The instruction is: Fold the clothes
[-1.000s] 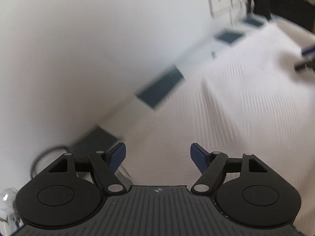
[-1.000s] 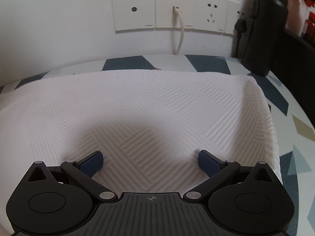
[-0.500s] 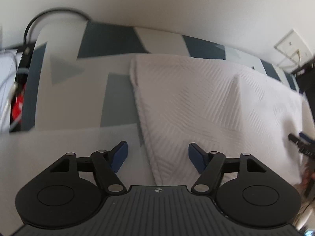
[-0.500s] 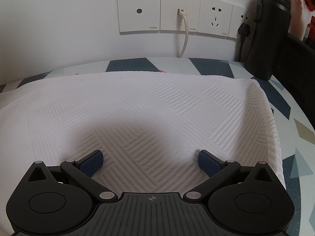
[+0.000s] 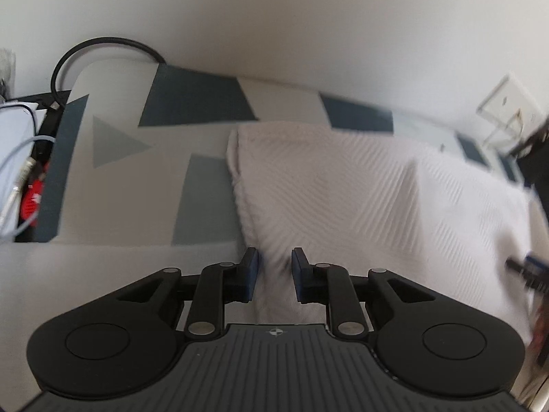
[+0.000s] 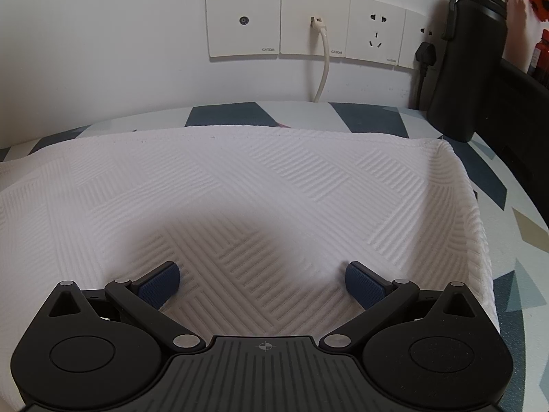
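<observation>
A white textured cloth point(image 5: 360, 199) lies flat on the patterned tabletop point(image 5: 137, 178). My left gripper point(image 5: 273, 271) sits at the cloth's near left edge, its blue pads drawn close with a strip of the fabric pinched between them. In the right wrist view the same cloth point(image 6: 274, 178) spreads wide, its right edge falling off toward the table. My right gripper point(image 6: 262, 281) hovers low over the cloth's near part, fingers wide open, nothing between them. It shows as a dark blur point(image 5: 525, 267) at the left view's right edge.
Wall sockets point(image 6: 308, 20) with a white cable point(image 6: 322, 65) and a black plug point(image 6: 425, 56) stand behind the table. A tall black bottle point(image 6: 470, 55) stands at the back right. At the far left lie a black cable loop point(image 5: 103, 44) and a red item point(image 5: 32, 199).
My left gripper swung down from the wall to the cloth's left edge and closed its fingers on the fabric. The right gripper stayed open and barely shifted.
</observation>
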`<state>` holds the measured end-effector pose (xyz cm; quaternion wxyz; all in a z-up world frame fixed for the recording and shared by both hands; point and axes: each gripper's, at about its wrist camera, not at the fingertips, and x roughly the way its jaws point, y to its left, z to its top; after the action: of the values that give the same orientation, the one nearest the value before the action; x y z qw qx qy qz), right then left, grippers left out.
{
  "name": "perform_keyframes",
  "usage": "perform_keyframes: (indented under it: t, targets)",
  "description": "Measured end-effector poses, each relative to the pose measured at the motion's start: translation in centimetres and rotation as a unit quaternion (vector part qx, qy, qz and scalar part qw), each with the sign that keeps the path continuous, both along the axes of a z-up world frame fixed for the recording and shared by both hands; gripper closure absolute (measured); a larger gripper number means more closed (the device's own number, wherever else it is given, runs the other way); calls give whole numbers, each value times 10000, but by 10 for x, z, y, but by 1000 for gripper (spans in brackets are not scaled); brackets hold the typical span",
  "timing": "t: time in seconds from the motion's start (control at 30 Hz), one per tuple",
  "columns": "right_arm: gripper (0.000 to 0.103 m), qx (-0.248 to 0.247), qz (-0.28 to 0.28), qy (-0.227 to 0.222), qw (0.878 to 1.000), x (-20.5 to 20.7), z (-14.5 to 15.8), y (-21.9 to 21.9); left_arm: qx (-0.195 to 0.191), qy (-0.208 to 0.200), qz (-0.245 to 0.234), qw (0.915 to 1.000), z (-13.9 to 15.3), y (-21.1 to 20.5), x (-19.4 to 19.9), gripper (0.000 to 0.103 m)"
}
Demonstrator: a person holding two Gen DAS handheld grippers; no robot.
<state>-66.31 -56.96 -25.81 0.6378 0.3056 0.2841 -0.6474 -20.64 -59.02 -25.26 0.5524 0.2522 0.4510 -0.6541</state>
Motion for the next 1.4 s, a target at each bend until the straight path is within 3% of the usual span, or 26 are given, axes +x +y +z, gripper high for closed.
perform_keyframes:
  t: [0.1, 0.33, 0.53, 0.57, 0.6, 0.63, 0.73, 0.9, 0.93, 1.03, 1.1, 1.4]
  targets:
    - [1, -15, 5, -1, 10000, 0, 0, 0, -140, 57, 1, 9999, -6, -7, -2, 75]
    - [1, -41, 6, 0, 10000, 0, 0, 0, -404, 214, 471, 9978, -10, -20, 8, 74]
    - [1, -57, -18, 5, 10000, 2, 0, 0, -637, 774, 981, 9901, -17, -28, 18, 55]
    - [1, -56, -20, 6, 10000, 3, 0, -1, -648, 828, 995, 9895, -17, -30, 18, 56]
    - [1, -53, -22, 5, 10000, 3, 0, -1, -605, 819, 922, 9905, -17, -33, 16, 66]
    - [1, -50, -23, 3, 10000, 3, 1, -1, -465, 828, 764, 9925, -17, -37, 14, 96]
    - [1, -54, -18, -4, 10000, 3, 1, -1, -403, 613, 697, 9949, -7, -37, 7, 96]
    - [1, -80, -10, -29, 10000, 2, 1, -1, -1110, 598, 1399, 9821, 46, -31, 6, 97]
    - [1, -89, -10, -35, 10000, 2, 1, -1, -1295, 649, 1455, 9787, 59, -32, 2, 97]
    - [1, -118, -14, -33, 9999, 2, 0, 0, -1705, 253, 1206, 9776, 86, -40, -35, 97]
    - [1, -135, -16, -33, 9999, 2, 0, 1, -1677, 150, 964, 9810, 83, -49, -62, 97]
    - [1, -153, -9, -56, 9999, 2, 0, 1, -1362, -350, 778, 9870, 16, -73, -141, 96]
